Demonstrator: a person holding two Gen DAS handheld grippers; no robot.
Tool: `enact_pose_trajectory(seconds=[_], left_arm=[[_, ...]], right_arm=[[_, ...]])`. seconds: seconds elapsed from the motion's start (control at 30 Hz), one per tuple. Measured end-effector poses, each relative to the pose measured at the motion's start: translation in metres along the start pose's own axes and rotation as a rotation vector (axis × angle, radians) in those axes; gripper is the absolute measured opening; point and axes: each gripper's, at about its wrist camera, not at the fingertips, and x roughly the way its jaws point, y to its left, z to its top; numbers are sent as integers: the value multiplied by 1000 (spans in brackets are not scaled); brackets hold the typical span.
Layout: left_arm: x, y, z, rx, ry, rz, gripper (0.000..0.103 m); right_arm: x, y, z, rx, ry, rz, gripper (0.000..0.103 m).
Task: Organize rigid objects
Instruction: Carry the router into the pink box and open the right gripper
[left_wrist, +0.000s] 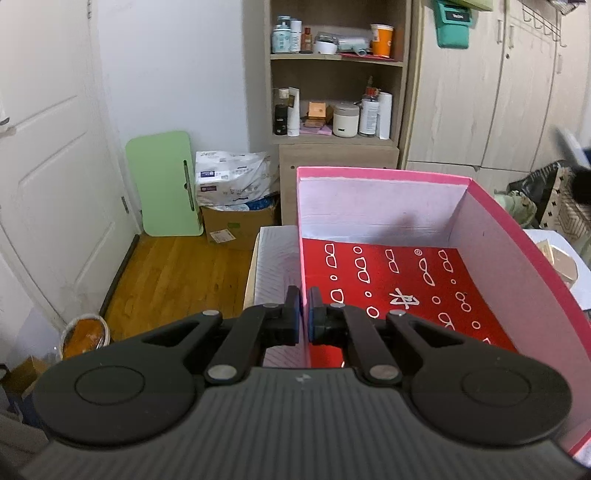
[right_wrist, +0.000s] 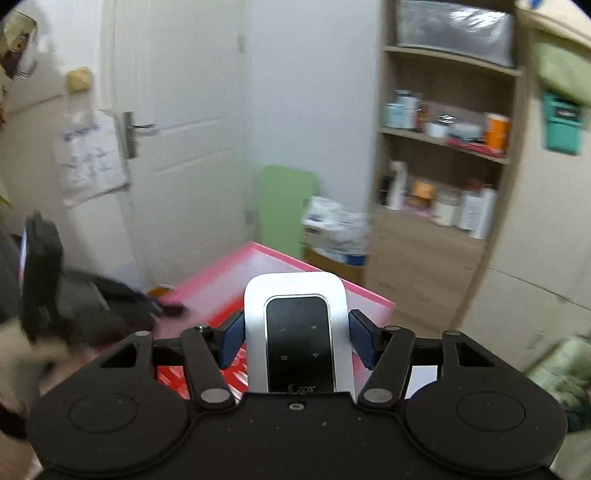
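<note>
Right hand-held gripper (right_wrist: 297, 341) pinches the white pocket router (right_wrist: 297, 332) by its long sides, long axis pointing forward. Pink box (right_wrist: 369, 295) lies just ahead and below it. Left hand-held gripper (left_wrist: 303, 314) is clamped on the box's near wall.
</note>
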Motion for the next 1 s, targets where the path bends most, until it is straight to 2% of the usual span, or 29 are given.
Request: enact_pose_trajectory(seconds=[0.07,0.13,0.23,0.27,0.43,0.57,0.67,0.83,0.9,1.0], left_arm=[[-1,-5,0,10,3,25,4],[-2,-11,-1,30,7,54,3],[-3,-17,-2,43,7,74,3],[-3,-17,-2,40,7,74,3],[-2,-16,-1,34,8,64,3],[-2,-15,-1,36,7,61,3],[-3,-12,-3,22,2,48,3],[-4,-13,-5,36,-3,49,4],[-4,-15,-5,47,-2,53,3],[-3,-15,-5,51,0,47,4]], right_arm=[[34,13,15,27,60,61,66],[76,21,24,89,157,111,65],[133,20,27,213,314,128,65],[149,16,27,264,342,123,65],[191,-2,26,426,378,118,65],[204,-4,8,524,448,187,65],[215,0,-4,573,476,197,65],[219,-1,-2,611,446,199,67],[214,-9,-7,633,434,218,74],[195,-16,-5,607,419,239,74]])
